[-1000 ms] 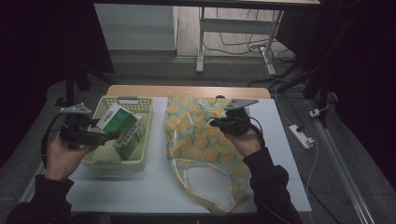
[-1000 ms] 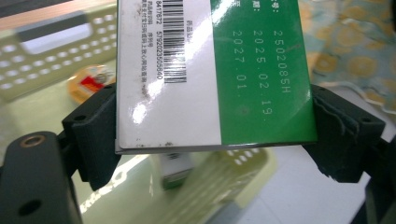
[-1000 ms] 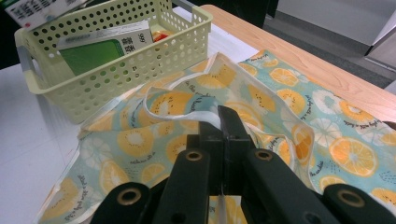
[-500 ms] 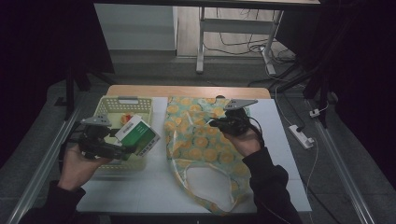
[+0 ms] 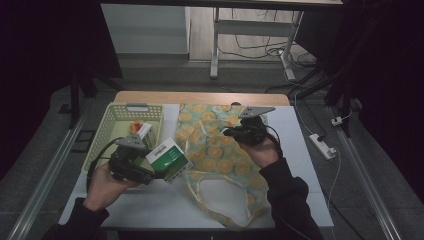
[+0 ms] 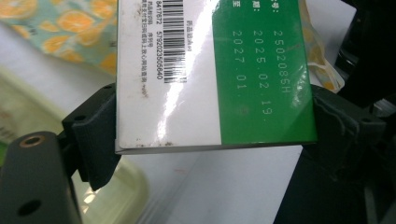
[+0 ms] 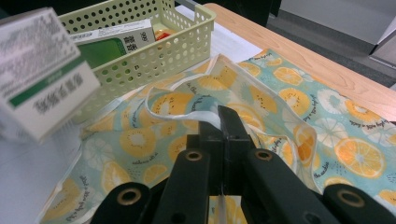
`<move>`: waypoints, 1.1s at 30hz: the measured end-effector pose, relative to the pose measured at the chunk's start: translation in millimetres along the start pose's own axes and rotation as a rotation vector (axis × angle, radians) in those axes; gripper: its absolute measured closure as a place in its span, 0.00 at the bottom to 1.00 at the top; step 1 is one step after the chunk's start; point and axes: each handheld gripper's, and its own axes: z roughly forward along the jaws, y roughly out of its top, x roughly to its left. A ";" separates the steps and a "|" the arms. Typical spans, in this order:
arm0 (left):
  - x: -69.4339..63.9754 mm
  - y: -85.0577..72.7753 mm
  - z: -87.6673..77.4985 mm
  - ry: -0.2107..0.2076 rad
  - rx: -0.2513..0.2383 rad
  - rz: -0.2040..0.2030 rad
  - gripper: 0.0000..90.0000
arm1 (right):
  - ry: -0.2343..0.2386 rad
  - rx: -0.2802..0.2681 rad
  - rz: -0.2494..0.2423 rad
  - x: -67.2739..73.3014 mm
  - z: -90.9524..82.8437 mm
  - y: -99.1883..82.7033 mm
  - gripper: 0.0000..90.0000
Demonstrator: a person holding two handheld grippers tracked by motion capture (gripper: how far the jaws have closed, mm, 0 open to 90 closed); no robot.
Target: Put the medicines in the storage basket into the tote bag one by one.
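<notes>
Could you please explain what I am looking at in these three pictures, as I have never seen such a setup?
A person sits at a white table and holds a hand tool with two black jaws in each hand. One picture comes from a camera above the table; each of the other two comes from a small camera riding on one tool, looking along its jaws.

On the table lie a pale green basket with another box in it, and a cloth bag printed with orange slices.

The left gripper is clamped on a green and white box, one jaw pressing each side, held above the table between basket and bag. The right gripper is shut on the bag's white-edged rim, lifting it a little, probably to hold the bag open for the box.
</notes>
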 end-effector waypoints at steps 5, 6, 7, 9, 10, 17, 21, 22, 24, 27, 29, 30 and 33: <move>-10.1 3.9 15.5 -0.032 0.013 0.026 0.17 | -0.001 0.002 -0.002 -0.1 0.4 -0.1 1.00; -11.7 4.8 18.6 -0.038 0.015 0.032 0.17 | 0.000 0.001 -0.002 0.0 0.5 -0.1 1.00; -13.2 5.7 21.8 -0.041 0.017 0.037 0.17 | 0.000 0.002 -0.002 0.0 0.5 -0.1 1.00; -15.5 7.5 28.2 -0.048 0.021 0.042 0.17 | 0.001 0.001 -0.003 0.3 0.6 0.0 1.00; -16.3 8.6 31.2 -0.054 0.026 0.046 0.17 | 0.001 0.001 -0.004 0.4 0.5 0.0 1.00; -23.6 16.4 51.3 -0.075 0.036 0.067 0.17 | 0.001 -0.002 -0.004 0.6 0.1 0.3 1.00; -27.9 21.3 62.8 -0.075 0.048 0.089 0.17 | 0.003 -0.002 -0.007 1.2 0.6 0.3 1.00; -29.1 22.6 65.6 -0.078 0.047 0.089 0.17 | 0.003 -0.003 -0.009 1.6 0.7 0.4 1.00; -31.0 25.7 70.5 -0.079 0.053 0.095 0.17 | 0.006 -0.005 -0.014 2.1 0.5 0.6 1.00; -33.6 30.8 76.9 -0.081 0.056 0.101 0.17 | 0.003 -0.009 -0.021 3.0 -0.3 1.4 1.00; -34.8 34.3 81.5 -0.079 0.055 0.104 0.17 | 0.003 -0.010 -0.023 3.6 -0.8 1.8 1.00; -34.9 36.1 83.7 -0.082 0.056 0.103 0.17 | 0.004 -0.012 -0.023 3.8 -0.9 2.0 1.00; -34.7 41.7 91.2 -0.079 0.067 0.100 0.17 | 0.006 -0.014 -0.025 4.4 -1.1 2.3 1.00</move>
